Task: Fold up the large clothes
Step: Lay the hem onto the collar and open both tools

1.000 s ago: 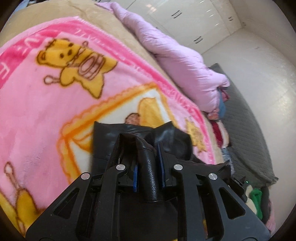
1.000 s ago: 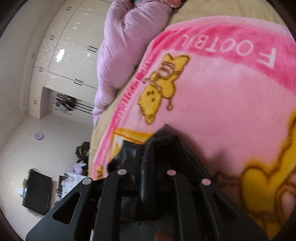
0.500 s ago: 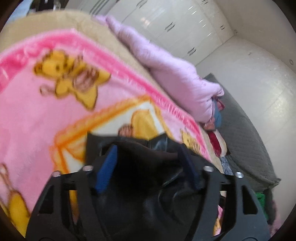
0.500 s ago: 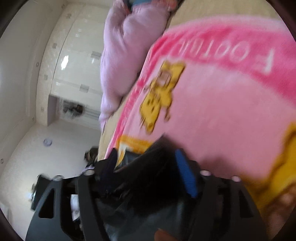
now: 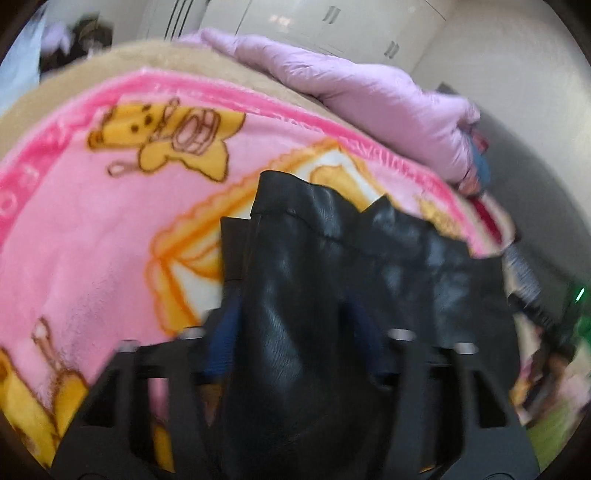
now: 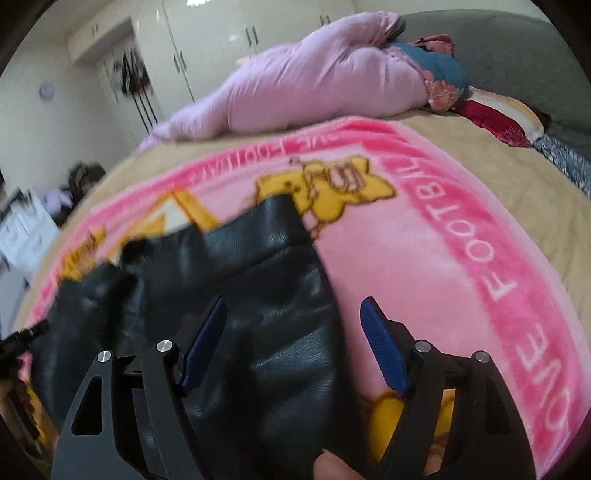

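Up front from the left wrist: pink cartoon blanket (image 5: 92, 236) on bed, white wardrobes (image 5: 332, 26) behind; creased black leather garment (image 5: 314, 295) bunched between left gripper (image 5: 295, 343), jaws just closing, contact unclear. From the right wrist: same garment (image 6: 240, 314) draped on blanket, right gripper (image 6: 291, 347) jaws apart, gripping nothing.

both claws let go of the black leather garment (image 5: 295, 295).
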The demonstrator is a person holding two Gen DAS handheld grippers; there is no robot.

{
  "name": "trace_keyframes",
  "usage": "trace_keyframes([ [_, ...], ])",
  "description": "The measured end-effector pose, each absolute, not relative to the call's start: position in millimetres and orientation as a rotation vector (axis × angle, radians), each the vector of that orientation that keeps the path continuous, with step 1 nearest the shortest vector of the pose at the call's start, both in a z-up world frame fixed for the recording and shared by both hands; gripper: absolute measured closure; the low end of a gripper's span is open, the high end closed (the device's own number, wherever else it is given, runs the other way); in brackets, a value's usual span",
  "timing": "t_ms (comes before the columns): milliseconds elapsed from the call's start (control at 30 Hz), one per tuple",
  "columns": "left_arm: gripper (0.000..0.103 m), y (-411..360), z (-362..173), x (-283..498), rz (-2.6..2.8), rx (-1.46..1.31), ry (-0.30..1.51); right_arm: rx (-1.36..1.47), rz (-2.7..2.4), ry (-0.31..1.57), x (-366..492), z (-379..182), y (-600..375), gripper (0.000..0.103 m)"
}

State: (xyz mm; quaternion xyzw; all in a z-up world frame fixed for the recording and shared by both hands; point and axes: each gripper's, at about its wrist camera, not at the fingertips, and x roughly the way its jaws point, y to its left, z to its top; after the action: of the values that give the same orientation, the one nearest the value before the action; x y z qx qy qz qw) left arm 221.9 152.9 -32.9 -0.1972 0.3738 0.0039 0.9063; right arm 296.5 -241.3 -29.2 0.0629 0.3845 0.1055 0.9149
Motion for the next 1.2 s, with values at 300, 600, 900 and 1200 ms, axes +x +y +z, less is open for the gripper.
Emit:
trace_keyframes([
  [300, 0.098, 140.6, 21.4, 208.5, 0.005, -0.245, 0.559, 0.459, 0.263, 0.687, 293.3, -15.5, -279.5, 0.096],
  [600, 0.090, 143.1, -26.1, 256.3, 0.084, -0.217, 0.742, 0.407, 0.117, 0.836, 333.6, -55.9, -272.6, 0.091],
  [900, 0.077, 152.1, -57.6, 252.9, 0.104, -0.277, 0.774, 0.398, 0.042, 0.876, 334.0, -75.3, -276.3, 0.060],
  [1200, 0.048, 144.5, -20.8, 231.1, 0.144, -0.233, 0.703, 0.278, 0.038, 0.720, 299.6, -27.5, -270.2, 0.038],
])
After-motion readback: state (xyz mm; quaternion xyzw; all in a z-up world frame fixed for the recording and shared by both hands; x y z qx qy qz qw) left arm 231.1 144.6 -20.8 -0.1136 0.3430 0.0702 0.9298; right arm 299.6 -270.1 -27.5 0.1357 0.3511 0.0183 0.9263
